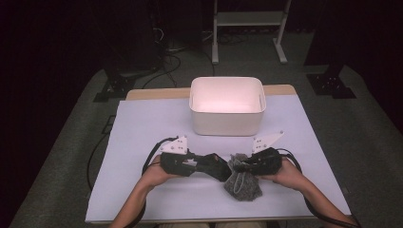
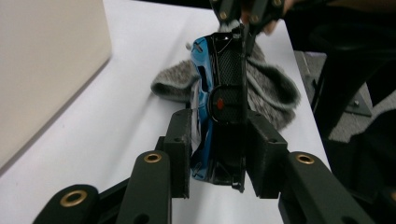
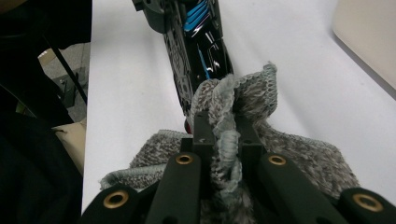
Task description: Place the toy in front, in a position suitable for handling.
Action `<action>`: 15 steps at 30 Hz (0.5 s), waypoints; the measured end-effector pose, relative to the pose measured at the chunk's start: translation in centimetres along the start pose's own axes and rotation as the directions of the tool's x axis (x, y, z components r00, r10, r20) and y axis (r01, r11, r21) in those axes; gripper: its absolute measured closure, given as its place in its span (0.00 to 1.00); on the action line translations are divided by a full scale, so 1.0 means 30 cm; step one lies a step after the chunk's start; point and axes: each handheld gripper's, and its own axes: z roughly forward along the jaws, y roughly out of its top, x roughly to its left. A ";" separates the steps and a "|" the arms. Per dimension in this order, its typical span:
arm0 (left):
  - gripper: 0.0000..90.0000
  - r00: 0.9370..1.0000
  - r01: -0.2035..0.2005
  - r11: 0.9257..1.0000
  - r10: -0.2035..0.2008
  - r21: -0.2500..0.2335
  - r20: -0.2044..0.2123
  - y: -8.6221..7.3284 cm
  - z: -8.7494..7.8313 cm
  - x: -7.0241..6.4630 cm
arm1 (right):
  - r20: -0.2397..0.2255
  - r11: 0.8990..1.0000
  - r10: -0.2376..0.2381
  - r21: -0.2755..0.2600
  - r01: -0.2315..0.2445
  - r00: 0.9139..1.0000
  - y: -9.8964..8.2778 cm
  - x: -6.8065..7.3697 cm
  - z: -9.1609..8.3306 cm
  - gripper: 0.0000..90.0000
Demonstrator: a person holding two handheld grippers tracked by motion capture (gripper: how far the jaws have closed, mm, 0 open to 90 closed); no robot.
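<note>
Centrally on the white table (image 1: 142, 142), jaws clamp a toy car (image 2: 219, 107) and grey cloth (image 3: 229, 135).

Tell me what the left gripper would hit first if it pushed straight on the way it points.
Probably the grey pouch. The left gripper is shut on a black and blue toy car, whose nose already lies at the pouch that the right gripper pinches. Depth is hard to judge.

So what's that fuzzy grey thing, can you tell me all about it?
It is a grey knitted cloth pouch, woolly looking, with a paler ribbed rim. It lies crumpled on the white table near the person's side. The right gripper's fingers pinch its bunched rim and lift that part up. The black and blue toy car, held by the left gripper, pokes against its opening.
</note>
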 end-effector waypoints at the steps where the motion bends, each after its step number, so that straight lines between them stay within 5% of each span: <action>1: 0.71 1.000 0.000 1.000 0.000 0.008 0.011 0.005 0.018 0.000 | 0.001 1.000 0.003 0.000 -0.003 1.000 -0.004 -0.001 -0.002 0.91; 4: 0.69 1.000 -0.005 1.000 0.004 0.022 0.026 0.007 0.057 -0.002 | -0.001 1.000 0.006 -0.002 -0.006 1.000 -0.013 -0.002 -0.002 0.91; 7: 0.68 0.999 0.030 0.999 -0.029 -0.019 0.024 0.002 0.074 0.003 | 0.002 1.000 0.011 -0.001 -0.011 1.000 -0.021 -0.004 -0.004 0.91; 15: 0.67 0.999 0.042 0.998 -0.041 -0.038 0.006 0.022 0.103 0.008 | 0.011 0.999 0.051 -0.011 -0.051 0.999 -0.051 -0.027 -0.017 0.91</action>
